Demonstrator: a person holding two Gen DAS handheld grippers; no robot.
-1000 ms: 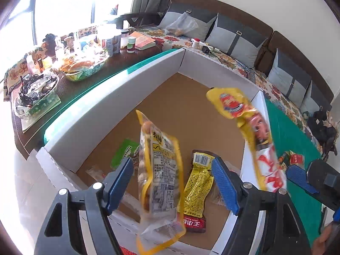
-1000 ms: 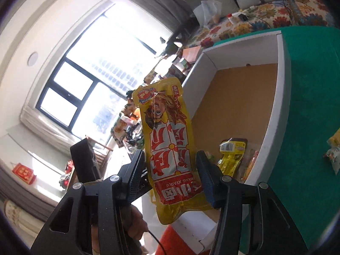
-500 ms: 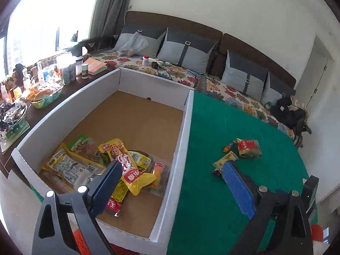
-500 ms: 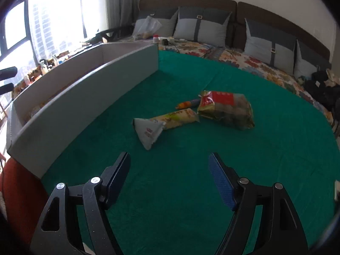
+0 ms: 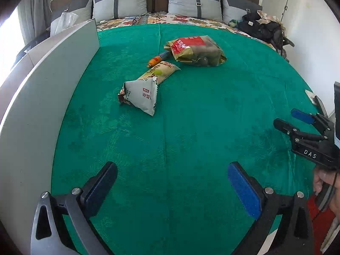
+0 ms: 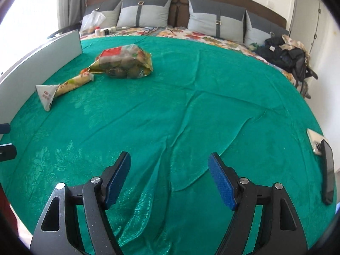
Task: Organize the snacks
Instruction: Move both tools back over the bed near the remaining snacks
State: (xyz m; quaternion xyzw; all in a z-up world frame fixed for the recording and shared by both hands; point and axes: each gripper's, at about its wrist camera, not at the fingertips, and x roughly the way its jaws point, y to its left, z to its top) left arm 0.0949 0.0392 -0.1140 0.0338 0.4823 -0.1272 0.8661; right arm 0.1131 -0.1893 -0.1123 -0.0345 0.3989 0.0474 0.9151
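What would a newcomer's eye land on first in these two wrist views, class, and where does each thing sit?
The bright green blanket fills both views, and a small cluster of snacks lies on it beside the white box wall: a white triangular packet, a long yellowish packet, a small orange sausage stick and a clear bag with a red label. In the foreground, the left gripper and right gripper hang open and empty.

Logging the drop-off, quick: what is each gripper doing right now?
Left gripper: open, jaws just widened, nothing between them.
Right gripper: open, empty.
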